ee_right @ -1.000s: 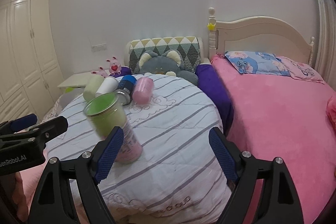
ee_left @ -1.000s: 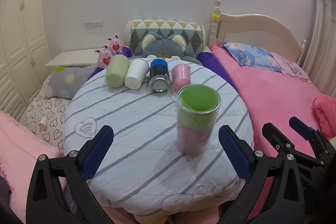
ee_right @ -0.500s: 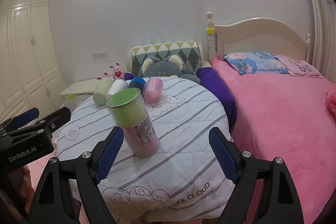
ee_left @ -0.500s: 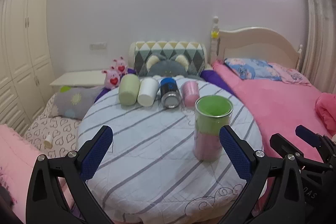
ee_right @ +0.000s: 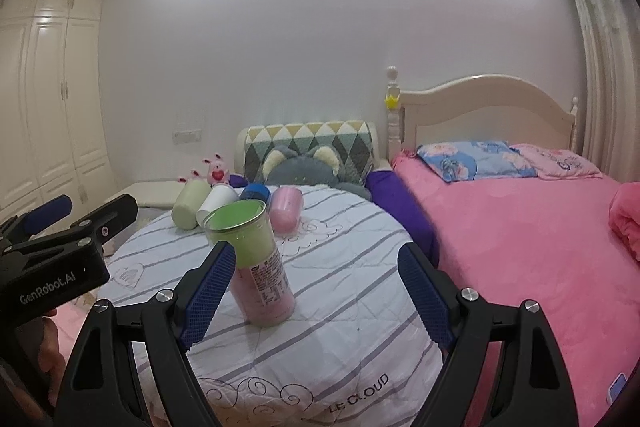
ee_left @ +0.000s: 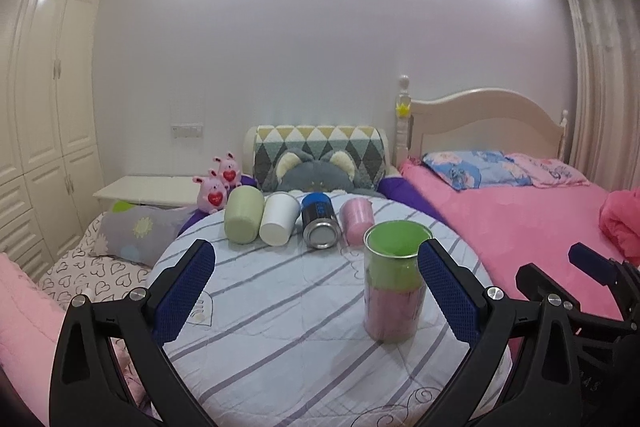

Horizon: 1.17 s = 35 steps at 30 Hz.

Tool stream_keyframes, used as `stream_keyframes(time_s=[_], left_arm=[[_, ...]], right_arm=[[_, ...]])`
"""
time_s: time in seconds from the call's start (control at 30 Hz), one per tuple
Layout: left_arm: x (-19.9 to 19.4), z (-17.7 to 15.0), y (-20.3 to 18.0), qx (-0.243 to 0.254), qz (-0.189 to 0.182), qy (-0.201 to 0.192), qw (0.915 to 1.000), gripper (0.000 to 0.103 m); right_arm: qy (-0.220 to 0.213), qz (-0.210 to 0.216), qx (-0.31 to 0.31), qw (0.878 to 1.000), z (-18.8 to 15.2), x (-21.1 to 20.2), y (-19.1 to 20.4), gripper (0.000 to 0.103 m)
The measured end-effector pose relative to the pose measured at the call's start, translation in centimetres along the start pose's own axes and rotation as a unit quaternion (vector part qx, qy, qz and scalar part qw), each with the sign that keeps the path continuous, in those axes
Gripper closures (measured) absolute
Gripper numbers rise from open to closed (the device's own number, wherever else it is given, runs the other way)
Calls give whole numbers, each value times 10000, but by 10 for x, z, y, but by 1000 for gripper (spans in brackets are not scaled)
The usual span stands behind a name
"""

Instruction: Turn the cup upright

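Note:
A clear cup with green and pink contents [ee_left: 394,277] stands upright on the round striped table [ee_left: 280,327]; it also shows in the right wrist view [ee_right: 254,263]. At the table's far edge four cups lie on their sides: pale green [ee_left: 242,219], white [ee_left: 279,224], blue metal [ee_left: 319,226] and pink [ee_left: 357,221]. My left gripper [ee_left: 316,295] is open and empty, held back from the table, the upright cup just left of its right finger. My right gripper [ee_right: 314,291] is open and empty, the upright cup near its left finger.
A pink bed [ee_right: 520,227] lies to the right of the table. A grey plush cushion [ee_left: 316,175] and pink plush toys [ee_left: 220,187] sit behind the cups. A white wardrobe [ee_left: 40,107] stands at left. The left gripper's body shows in the right wrist view [ee_right: 52,267].
Both grippers have pulled back and risen away from the table, staying open. The upright cup stands where it was.

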State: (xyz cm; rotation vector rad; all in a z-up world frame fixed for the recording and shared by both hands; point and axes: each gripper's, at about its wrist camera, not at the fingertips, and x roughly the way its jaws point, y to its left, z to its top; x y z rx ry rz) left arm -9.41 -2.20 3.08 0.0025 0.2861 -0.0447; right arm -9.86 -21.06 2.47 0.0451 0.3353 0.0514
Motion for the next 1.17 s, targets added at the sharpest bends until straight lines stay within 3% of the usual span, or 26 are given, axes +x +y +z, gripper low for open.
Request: stream_keyframes(time_s=[0.17,0.33,1.17], left_arm=[[-1,-1,0,-60,-148,-219,9996,0],[3,-3,0,-86,-155,-169,9997,0],[3,1,-12,131,230,-421,9988,0]], right_arm=[[-36,-52,-35,10000,-5,0,0,18],[73,-45,-28,10000,-9,3,-1,18],[132,-83,-54,9999,-10,7,-7,18]])
